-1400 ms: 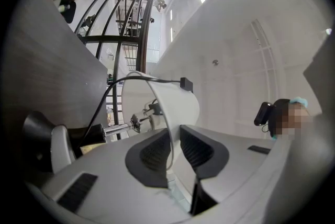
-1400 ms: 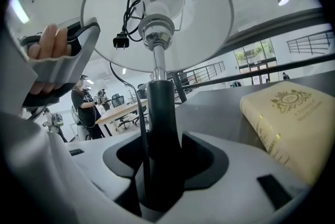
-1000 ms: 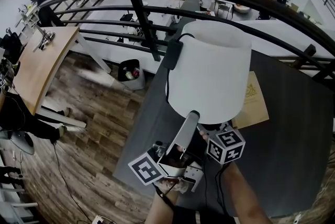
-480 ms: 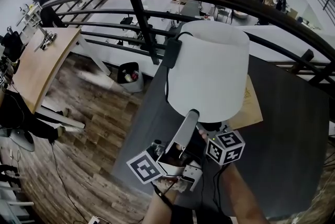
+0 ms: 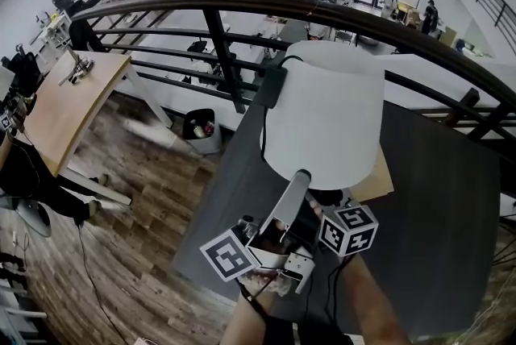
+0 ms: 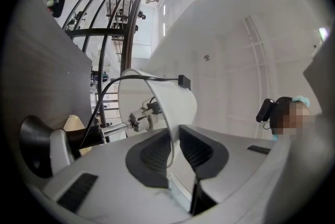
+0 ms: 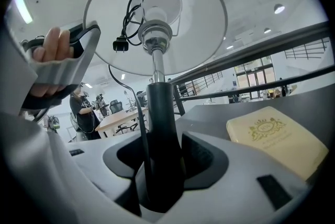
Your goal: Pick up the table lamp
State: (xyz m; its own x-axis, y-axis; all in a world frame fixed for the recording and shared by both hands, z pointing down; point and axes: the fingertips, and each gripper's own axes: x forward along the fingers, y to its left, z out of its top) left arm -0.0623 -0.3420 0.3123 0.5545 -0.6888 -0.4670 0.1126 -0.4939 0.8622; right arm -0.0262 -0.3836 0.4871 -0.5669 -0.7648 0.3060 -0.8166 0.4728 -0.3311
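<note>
The table lamp has a white drum shade (image 5: 322, 118) and a dark stem (image 7: 159, 123), and hangs over the dark table (image 5: 451, 198). Its black cord and plug (image 5: 270, 85) drape over the shade's far left side. My left gripper (image 6: 172, 150) is shut on the shade's thin lower rim, and from the head view its long jaw reaches up to that rim (image 5: 297, 178). My right gripper (image 7: 163, 157) is shut on the stem just below the socket. In the head view only its marker cube (image 5: 348, 228) shows, because the shade hides the jaws.
A cream box with a gold crest (image 7: 277, 139) lies on the table right of the stem. A black railing (image 5: 218, 37) runs close behind the lamp. Beyond the table's left edge lies a wooden floor with a bin (image 5: 201, 126) and a wooden desk (image 5: 56, 101).
The lamp and both grippers have risen a little together. The shade now sits slightly higher and further right in the head view; both grips are unchanged.
</note>
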